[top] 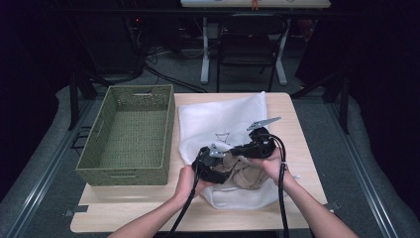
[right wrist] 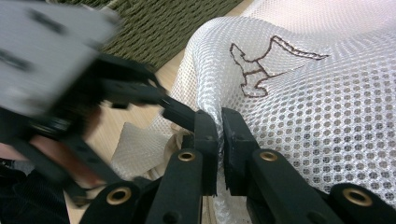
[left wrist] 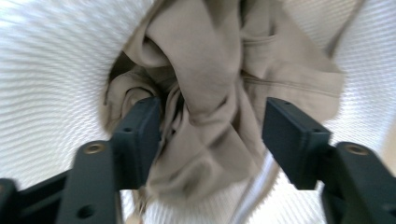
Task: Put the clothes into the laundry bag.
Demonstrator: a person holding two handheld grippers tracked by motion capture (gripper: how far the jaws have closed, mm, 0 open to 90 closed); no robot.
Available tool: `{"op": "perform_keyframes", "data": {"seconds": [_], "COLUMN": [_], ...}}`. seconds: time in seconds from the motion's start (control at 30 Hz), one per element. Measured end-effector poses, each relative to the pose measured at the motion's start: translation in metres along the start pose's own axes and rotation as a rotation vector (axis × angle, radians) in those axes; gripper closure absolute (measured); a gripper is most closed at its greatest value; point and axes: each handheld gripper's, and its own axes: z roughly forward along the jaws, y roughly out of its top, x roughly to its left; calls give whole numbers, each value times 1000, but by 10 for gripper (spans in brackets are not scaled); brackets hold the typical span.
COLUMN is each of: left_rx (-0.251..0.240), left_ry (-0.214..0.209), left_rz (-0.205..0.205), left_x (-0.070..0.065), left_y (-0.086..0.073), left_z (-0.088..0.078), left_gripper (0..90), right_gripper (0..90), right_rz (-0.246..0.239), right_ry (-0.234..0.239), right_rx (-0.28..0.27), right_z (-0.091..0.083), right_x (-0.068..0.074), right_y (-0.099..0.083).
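A crumpled tan garment (left wrist: pixel 210 93) sits in the mouth of a white mesh bag (top: pixel 218 119), which lies flat on the wooden table (top: pixel 148 208) with its opening toward the person. In the high view the tan cloth (top: pixel 242 173) bulges out of the bag's near end, right between the two hands.

The left gripper (left wrist: pixel 212 135) is right at the garment. Its jaws stand spread, one on each side of a bunched fold of the cloth; the fold lies between them, but the pads do not press on it. In the high view this gripper (top: pixel 205 166) sits at the left edge of the bundle.

The right gripper (right wrist: pixel 219 140) has its jaws pressed together, pinching the mesh at the bag's edge, just below a small brown outline stitched on the fabric (right wrist: pixel 266 65). In the high view it (top: pixel 257 144) holds the top layer of the bag just above the garment.

A green woven basket (top: pixel 163 134) stands just left of the bag on the table.
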Motion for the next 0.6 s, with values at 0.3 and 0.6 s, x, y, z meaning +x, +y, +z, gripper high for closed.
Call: {"op": "perform_keyframes", "data": {"seconds": [0.3,0.6], "left_rx": [-19,-39], "left_ry": [80,63], "left_rz": [-21,-58], "left_x": [7,22], "left_y": [8,5], "left_z": [19,6], "left_gripper": [836,690], "right_gripper": [867,863], "right_rz": [14,8], "right_ry": [46,12], "right_rx": [-35,-15], "right_z": [-5,-6], "right_x": [2,-1], "right_y": [2,0]}}
